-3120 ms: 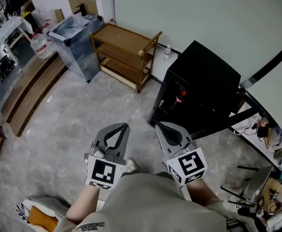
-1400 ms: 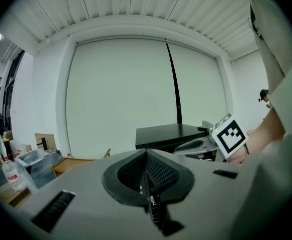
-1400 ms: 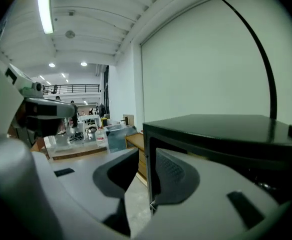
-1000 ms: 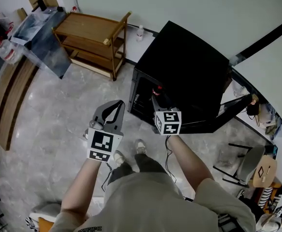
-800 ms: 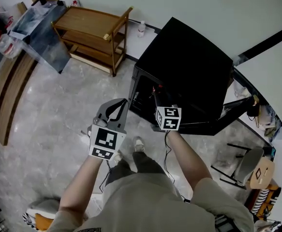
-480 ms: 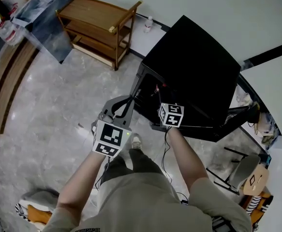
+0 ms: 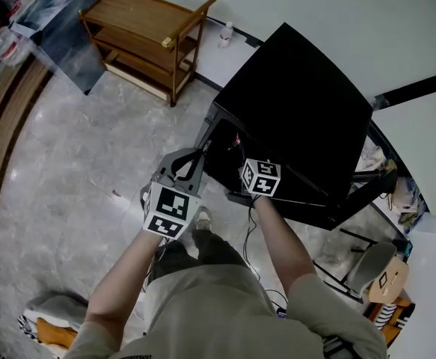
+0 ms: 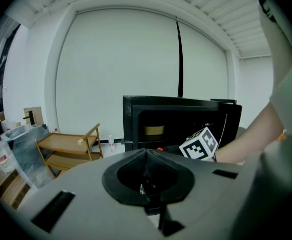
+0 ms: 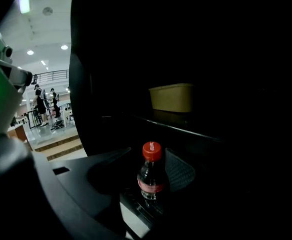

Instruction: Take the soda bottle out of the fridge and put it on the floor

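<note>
While outstretched, right gripper (image 9: 149, 154) astride bottle (image 9: 151, 179)

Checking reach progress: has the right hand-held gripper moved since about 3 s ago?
Yes. The right hand-held gripper went forward from the floor in front of the black fridge into its opening; its open jaws now flank the soda bottle.

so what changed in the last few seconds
The right gripper reached forward into the black fridge; its jaws now stand open on either side of the soda bottle, not yet closed on it. The left gripper moved up toward the fridge front, shut and empty throughout. Bottle, fridge and wooden cart stayed put.
</note>
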Tool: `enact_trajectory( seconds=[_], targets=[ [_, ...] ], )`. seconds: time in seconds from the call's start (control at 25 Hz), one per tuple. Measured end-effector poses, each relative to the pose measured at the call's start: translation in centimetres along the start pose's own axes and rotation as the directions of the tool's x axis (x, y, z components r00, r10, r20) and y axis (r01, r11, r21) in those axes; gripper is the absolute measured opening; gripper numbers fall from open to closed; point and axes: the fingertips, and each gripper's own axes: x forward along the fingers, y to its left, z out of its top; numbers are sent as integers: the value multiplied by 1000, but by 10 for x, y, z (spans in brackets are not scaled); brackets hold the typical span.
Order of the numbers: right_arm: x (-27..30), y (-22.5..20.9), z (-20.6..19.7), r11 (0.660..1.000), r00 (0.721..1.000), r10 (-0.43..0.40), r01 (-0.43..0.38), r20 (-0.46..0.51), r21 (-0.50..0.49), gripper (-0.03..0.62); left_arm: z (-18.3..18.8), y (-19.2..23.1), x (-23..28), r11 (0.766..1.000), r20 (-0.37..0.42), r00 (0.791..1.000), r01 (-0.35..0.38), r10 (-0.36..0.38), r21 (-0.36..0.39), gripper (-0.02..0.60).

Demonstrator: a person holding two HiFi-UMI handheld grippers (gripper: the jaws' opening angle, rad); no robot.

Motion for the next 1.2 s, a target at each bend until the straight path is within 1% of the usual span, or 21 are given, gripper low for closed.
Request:
enact_trajectory(
  seconds=[0.08, 0.24, 0.28, 0.36, 0.52, 0.76, 0.92, 1.12, 1.2],
  targets=[
    [5, -1, 1, 1000, 1000, 6, -6, 9, 19, 170, -3, -1, 7, 1000, -5, 1000, 7, -7, -1, 6],
    [19, -2, 2, 1000, 1000, -5, 5, 18, 15, 170, -7, 1, 15, 1000, -7, 1000, 8, -8, 2, 8],
    [21, -4, 2, 1000, 1000, -19, 19, 18, 12, 165, -8, 2, 16, 1000, -7, 1000, 8, -8, 1, 6],
    [25, -10, -1, 999, 999, -44, 43, 18, 11, 129, -9, 1, 17, 1000, -7, 1000, 11, -11, -1, 6],
    [27, -11, -7, 999, 998, -50, 50, 22, 10, 138, -12, 1, 13, 1000, -14, 1000, 10, -10, 6, 6],
    [19, -3, -6, 997, 999, -25, 28, 44, -68, 124, -14, 1, 7, 1000, -11, 1000, 0, 0, 2, 6],
    [5, 1, -7, 997, 999, -13, 15, 33, -69, 114, -11, -1, 0, 1000, -11, 1000, -3, 3, -3, 6],
    [-24, 21, 11, 992, 998, 49, -44, 41, -117, 110, -7, -1, -14, 1000, -3, 1000, -19, 19, -16, 6],
    [-39, 29, 21, 991, 997, 67, -61, 42, -120, 110, -3, -1, -23, 1000, 0, 1000, -28, 28, -15, 6]
  ],
)
